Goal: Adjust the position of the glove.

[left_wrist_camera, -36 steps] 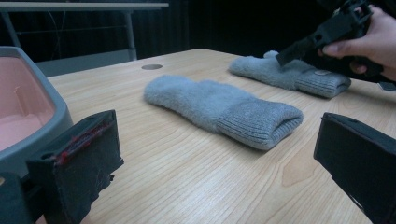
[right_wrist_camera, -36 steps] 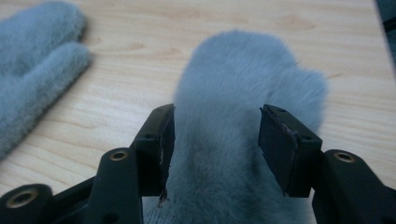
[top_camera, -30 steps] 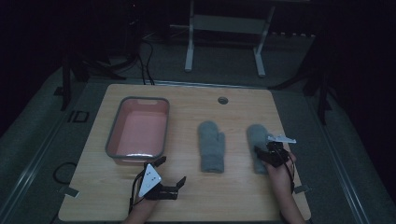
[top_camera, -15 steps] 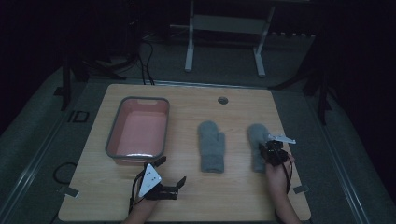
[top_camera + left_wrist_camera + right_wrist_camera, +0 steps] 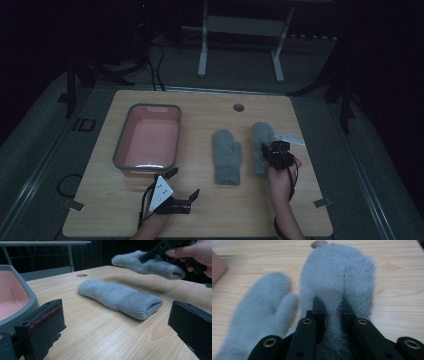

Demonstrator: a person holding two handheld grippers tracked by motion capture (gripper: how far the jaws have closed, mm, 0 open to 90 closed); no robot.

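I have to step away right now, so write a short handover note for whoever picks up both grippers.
Right gripper: jaws just closed, now shut on a pinched fold of the right-hand grey mitten, lifted clear of the table.
Left gripper: open, idle near the front edge beside the pink tub.
Second grey mitten: flat mid-table, untouched.
Done: one mitten picked up.
Left, probably: carry it to the tub, which has nothing in it, then fetch the second mitten.

Stuff you can't quite see

Held mitten (image 5: 337, 285) cuff is hidden behind the fingers (image 5: 318, 307); tub (image 5: 15, 300) is cropped at the left edge.
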